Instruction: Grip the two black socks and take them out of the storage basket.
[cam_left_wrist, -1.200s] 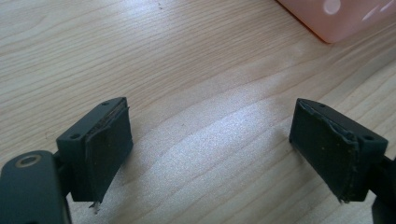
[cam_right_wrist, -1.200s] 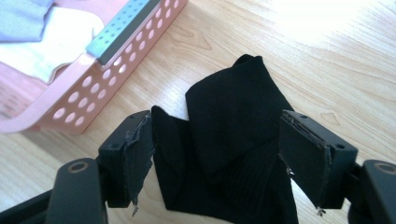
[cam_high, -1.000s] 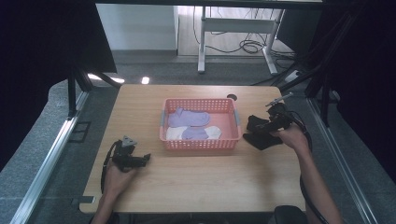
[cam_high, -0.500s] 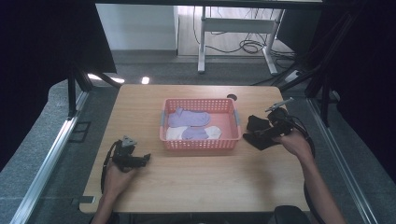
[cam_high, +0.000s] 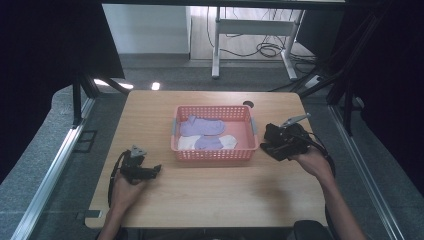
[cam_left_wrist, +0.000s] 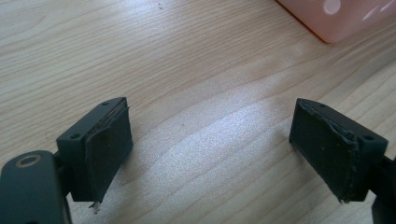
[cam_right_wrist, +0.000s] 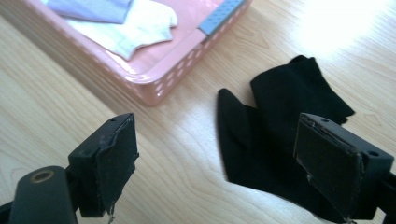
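Since the earlier frames the right gripper (cam_high: 272, 145) has drawn back a little from the basket (cam_high: 214, 155) toward the table's near right side, and its jaws have just been opening, with nothing between them. Its jaws now stand wide apart, empty, over the wooden table (cam_high: 210, 195); in the right gripper view the gripper (cam_right_wrist: 215, 161) looks along them at the black socks (cam_right_wrist: 275, 140), which lie flat on the table just to the right of the basket's near right corner, close to it but seemingly not touching. In the high view the black socks (cam_high: 271, 134) are partly hidden by the gripper, so their outline there is uncertain. The pink basket (cam_right_wrist: 154, 88) sits at the middle of the table and holds two purple socks (cam_high: 202, 126) and a white sock (cam_high: 227, 141), the white one (cam_right_wrist: 140, 23) lying nearest its right wall. The left gripper (cam_high: 150, 171) rests on the table well to the left of the basket and nearer the person, held by the left hand (cam_high: 125, 190). In the left gripper view its jaws (cam_left_wrist: 210, 154) are likewise wide apart and empty above bare wood, with a corner of the basket (cam_left_wrist: 336, 21) ahead of them.
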